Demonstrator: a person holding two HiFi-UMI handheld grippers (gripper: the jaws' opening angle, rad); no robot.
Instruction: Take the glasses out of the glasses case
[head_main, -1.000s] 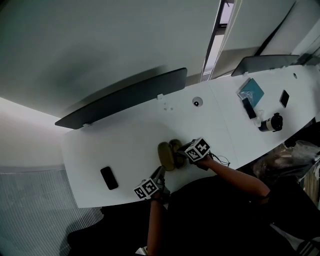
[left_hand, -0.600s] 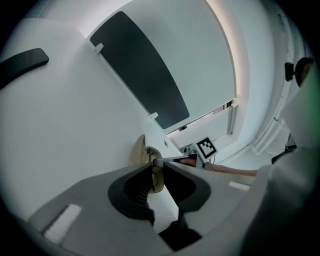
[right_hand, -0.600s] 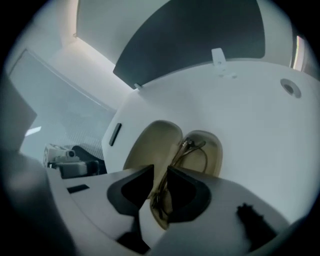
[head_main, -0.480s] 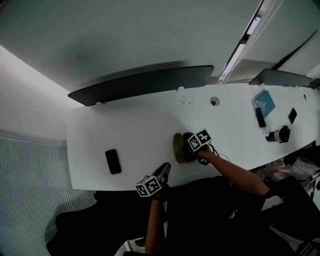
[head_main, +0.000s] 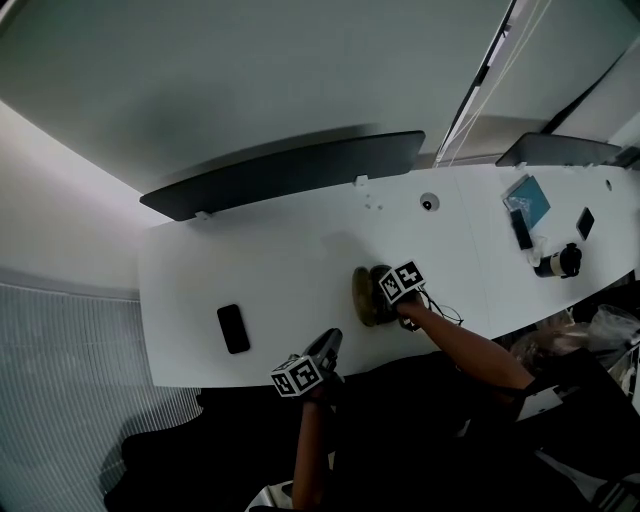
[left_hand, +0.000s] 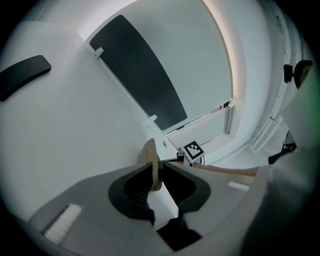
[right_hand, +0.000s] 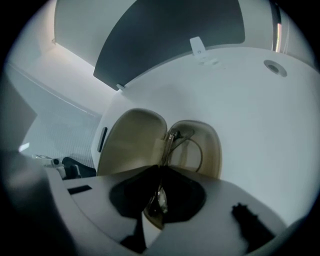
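The right gripper (right_hand: 160, 169) has its jaws nearly together on the glasses (right_hand: 172, 142). The jaws have just been closing, and a lens and part of the frame sit between the pads. The rest of the frame reaches back over the hinge into the right half of the glasses case (right_hand: 132, 145). The case lies open on the white table (head_main: 280, 265), both tan halves facing up. This gripper points steeply down over the case's near end, and the right forearm (head_main: 465, 345) runs back across the table edge.

The left gripper (left_hand: 154, 162) tilts only a little downward. Its jaws are almost together, with the thin tan edge of the case nipped between them. The left forearm (head_main: 308, 440) comes up from below the table edge.

In the head view the right gripper covers part of the case. A dark phone (head_main: 233, 328) lies well to the left. A dark divider panel (head_main: 290, 170) stands along the far edge, and a teal book (head_main: 528, 195) lies at the far right.
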